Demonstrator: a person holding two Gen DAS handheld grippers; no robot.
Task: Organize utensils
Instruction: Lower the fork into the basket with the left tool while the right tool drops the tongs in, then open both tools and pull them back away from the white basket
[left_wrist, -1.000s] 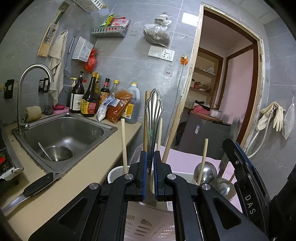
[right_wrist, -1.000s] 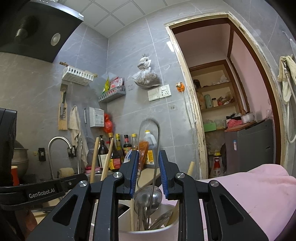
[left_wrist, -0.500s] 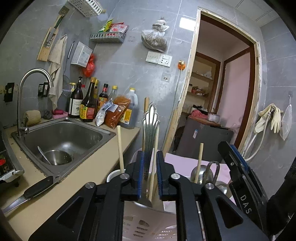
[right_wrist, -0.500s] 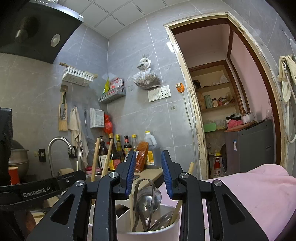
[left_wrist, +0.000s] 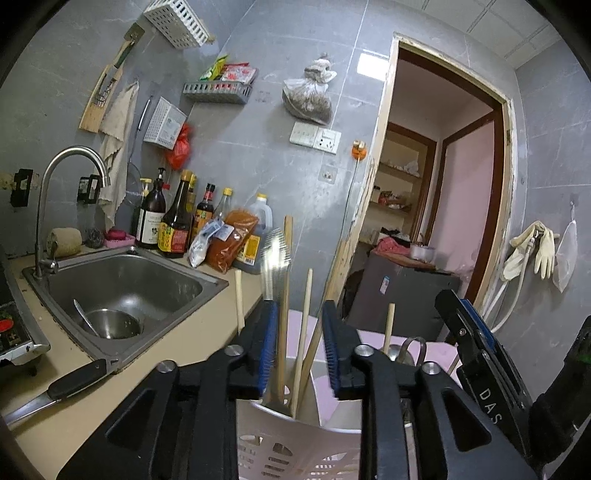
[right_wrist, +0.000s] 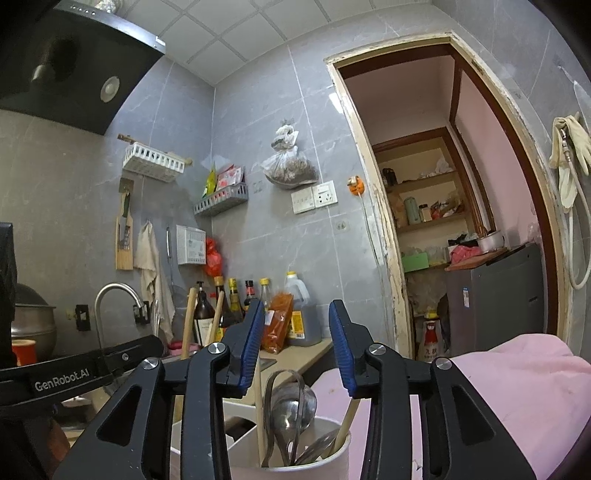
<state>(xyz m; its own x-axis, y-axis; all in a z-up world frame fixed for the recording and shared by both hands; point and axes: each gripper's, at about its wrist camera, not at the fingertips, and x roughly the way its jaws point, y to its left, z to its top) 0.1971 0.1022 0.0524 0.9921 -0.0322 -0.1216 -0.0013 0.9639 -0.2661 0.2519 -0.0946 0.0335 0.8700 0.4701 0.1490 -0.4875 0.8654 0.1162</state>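
At the lower left of the left wrist view a black-handled knife (left_wrist: 62, 386) lies on the beige counter (left_wrist: 177, 347), beside the steel sink (left_wrist: 122, 288) holding a metal bowl (left_wrist: 110, 323); sauce bottles (left_wrist: 173, 221) crowd the wall behind. At centre the left tool (left_wrist: 300, 343) has just been opening and stands narrowly parted, pads clear of the ornate metal utensil handle (left_wrist: 275, 258) that rises between them from the white slotted basket (left_wrist: 295, 443), among wooden chopsticks (left_wrist: 306, 321). That handle looks stiff, smooth and likely slippery, so a hold low on its flat shank would seem safest; the light chopsticks stand close and could be knocked. In the right wrist view the right tool (right_wrist: 297, 343), also just opening, is parted and holds nothing above the white cup (right_wrist: 295, 463), where steel spoons (right_wrist: 291, 410) and a wire loop handle (right_wrist: 284, 384) lean together; pink cloth (right_wrist: 517, 387) fills the lower right
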